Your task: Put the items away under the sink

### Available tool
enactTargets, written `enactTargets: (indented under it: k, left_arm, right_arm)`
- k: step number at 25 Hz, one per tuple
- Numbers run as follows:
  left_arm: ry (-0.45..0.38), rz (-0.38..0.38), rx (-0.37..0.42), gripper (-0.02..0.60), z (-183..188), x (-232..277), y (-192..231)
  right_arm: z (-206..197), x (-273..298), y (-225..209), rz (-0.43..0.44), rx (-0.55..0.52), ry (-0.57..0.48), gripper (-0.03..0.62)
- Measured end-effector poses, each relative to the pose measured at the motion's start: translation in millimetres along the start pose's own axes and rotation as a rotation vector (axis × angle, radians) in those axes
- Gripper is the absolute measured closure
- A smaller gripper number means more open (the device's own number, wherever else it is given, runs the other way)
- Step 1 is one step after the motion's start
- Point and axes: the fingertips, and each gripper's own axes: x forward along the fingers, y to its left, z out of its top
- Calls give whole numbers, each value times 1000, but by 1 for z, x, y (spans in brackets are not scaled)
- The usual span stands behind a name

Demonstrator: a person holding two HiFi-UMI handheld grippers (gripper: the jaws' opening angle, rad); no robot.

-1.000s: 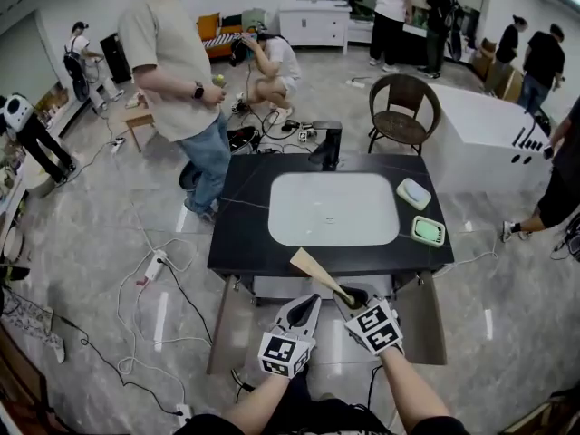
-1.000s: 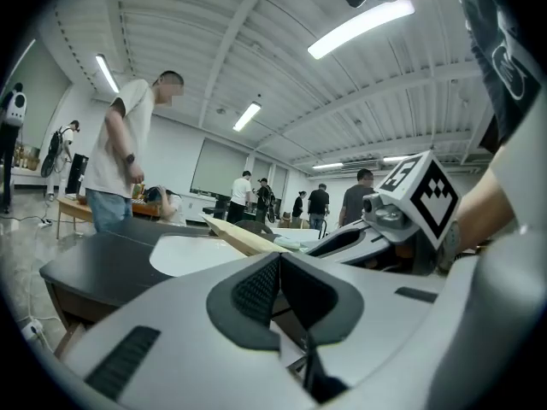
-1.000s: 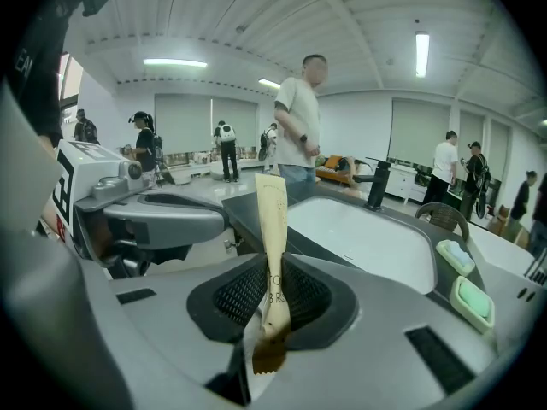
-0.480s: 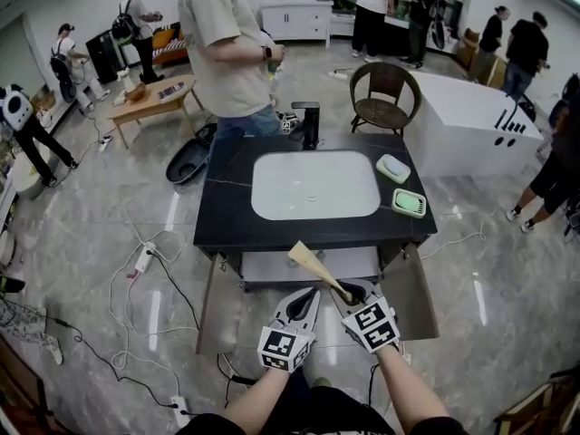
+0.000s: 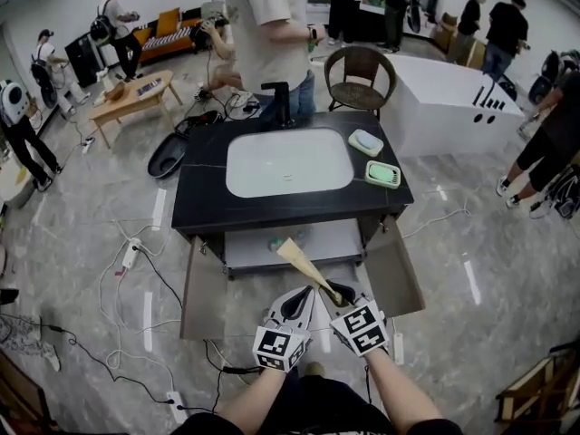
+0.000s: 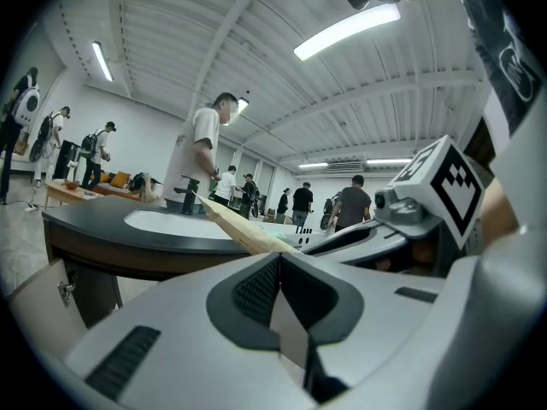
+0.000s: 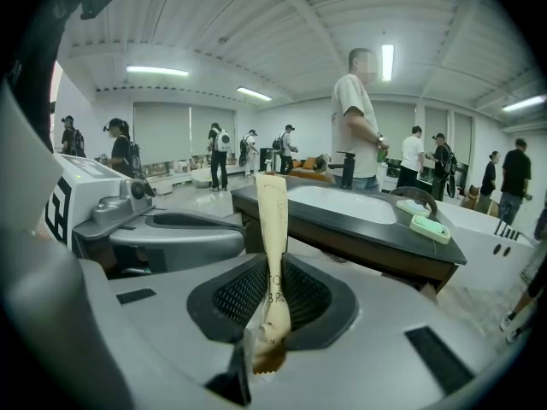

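Smooth black countertop (image 5: 201,198), matt tan tube (image 5: 304,265), glossy marbled floor (image 5: 72,216)

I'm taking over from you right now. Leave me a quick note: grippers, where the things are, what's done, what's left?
Left gripper: shut, empty.
Right gripper: shut on the tan paper packet, held in front of the open cabinet.
Done: cabinet doors under the sink stand open.
Left: set the packet on the shelf. Two soap dishes sit on the countertop.
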Motion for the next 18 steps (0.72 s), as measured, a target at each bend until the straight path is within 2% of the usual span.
enactTargets:
  k: [7, 13, 18]
  left_arm:
    - [10, -31, -22, 574, -15, 11, -28]
    - [33, -57, 3, 574, -28, 27, -19]
    - [43, -99, 49, 574, -38, 57, -13]
  right_arm:
    - [-32, -19, -4, -18, 16, 20, 528]
    - [-44, -5, -8, -25, 39, 19, 528]
    - [-55, 11, -32, -57, 74, 0, 528]
